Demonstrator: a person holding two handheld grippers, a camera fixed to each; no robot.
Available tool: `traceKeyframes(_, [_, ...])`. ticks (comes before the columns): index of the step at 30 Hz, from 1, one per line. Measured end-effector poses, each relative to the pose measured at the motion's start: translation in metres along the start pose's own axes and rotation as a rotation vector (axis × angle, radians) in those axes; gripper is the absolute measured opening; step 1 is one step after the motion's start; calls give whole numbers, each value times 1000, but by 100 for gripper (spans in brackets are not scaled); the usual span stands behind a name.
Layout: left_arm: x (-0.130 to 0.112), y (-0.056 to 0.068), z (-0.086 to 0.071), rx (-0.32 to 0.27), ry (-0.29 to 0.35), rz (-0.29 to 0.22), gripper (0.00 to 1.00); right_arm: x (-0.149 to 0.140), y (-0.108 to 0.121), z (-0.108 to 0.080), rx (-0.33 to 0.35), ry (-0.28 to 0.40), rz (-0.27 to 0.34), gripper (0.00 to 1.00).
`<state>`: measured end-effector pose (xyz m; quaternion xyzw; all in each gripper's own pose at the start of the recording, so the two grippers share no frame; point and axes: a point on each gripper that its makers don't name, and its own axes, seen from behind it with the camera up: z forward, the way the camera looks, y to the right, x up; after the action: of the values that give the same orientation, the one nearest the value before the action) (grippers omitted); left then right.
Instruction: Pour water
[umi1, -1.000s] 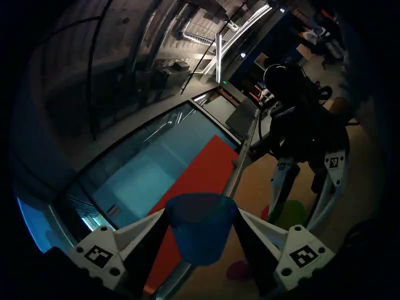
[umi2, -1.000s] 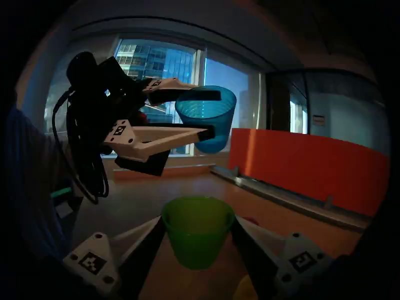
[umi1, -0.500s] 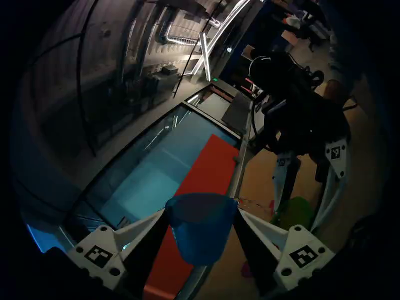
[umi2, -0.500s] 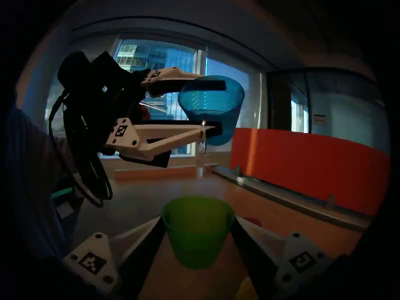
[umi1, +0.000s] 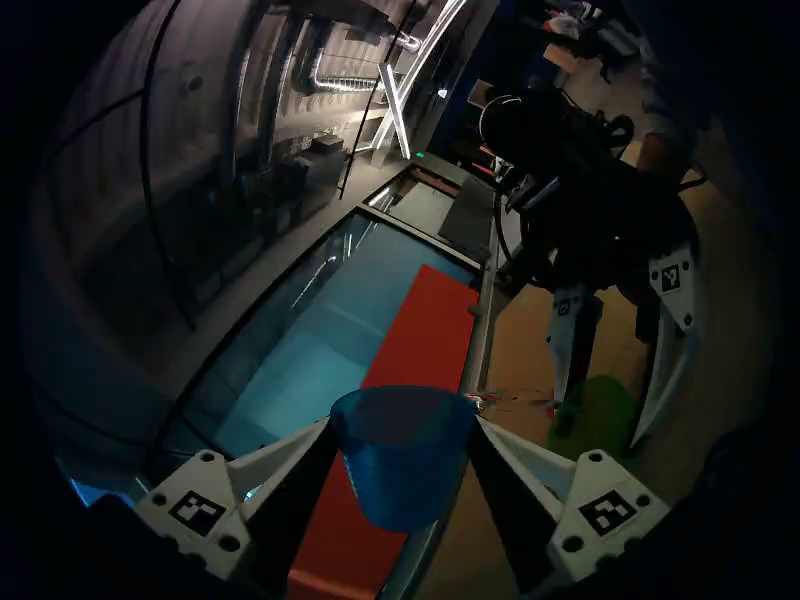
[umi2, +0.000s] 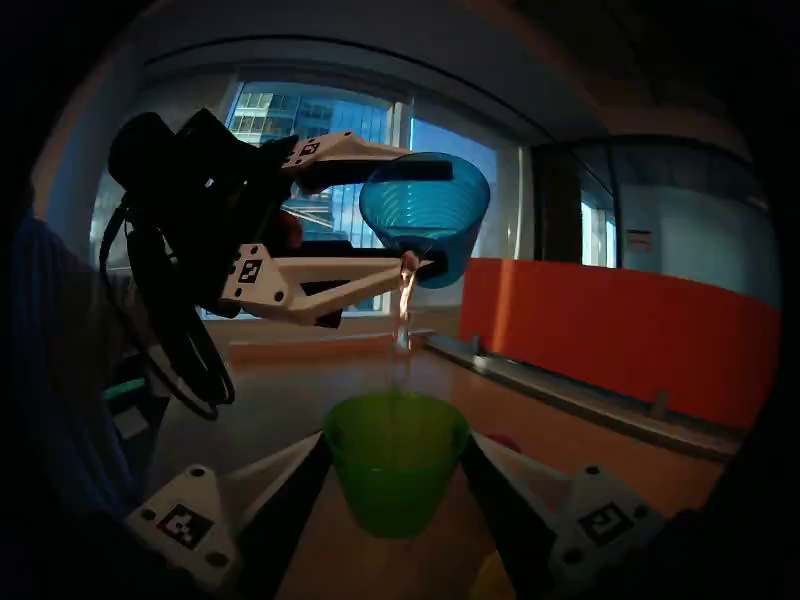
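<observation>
— What is the room like?
— Dim. There is a wide window (umi2: 310, 130) at the far end, with blue daylight and tall buildings outside.
— And on the right?
— An orange panel (umi2: 620, 330) runs along that side. It has a metal rail (umi2: 560, 392) at its foot and a glass partition (umi2: 660, 235) behind it.
— And below?
— A brown wooden surface (umi2: 290, 390). Whether it is floor or tabletop, I cannot tell.
— The ceiling?
— In the left gripper view it is a grey ceiling (umi1: 200, 150), with a ribbed duct (umi1: 335, 78) and bright light strips (umi1: 395, 100).
</observation>
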<state>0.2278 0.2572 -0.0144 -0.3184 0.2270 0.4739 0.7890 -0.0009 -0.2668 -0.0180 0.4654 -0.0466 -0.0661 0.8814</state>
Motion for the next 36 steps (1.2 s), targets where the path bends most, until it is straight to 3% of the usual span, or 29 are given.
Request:
traceKeyframes(26, [5, 0, -2, -7, -6, 137, 87, 3, -1, -1, -2, 5, -7, 91])
traceKeyframes(36, [10, -8, -3, 2, -5, 174, 87, 3, -1, -2, -7, 6, -7, 90])
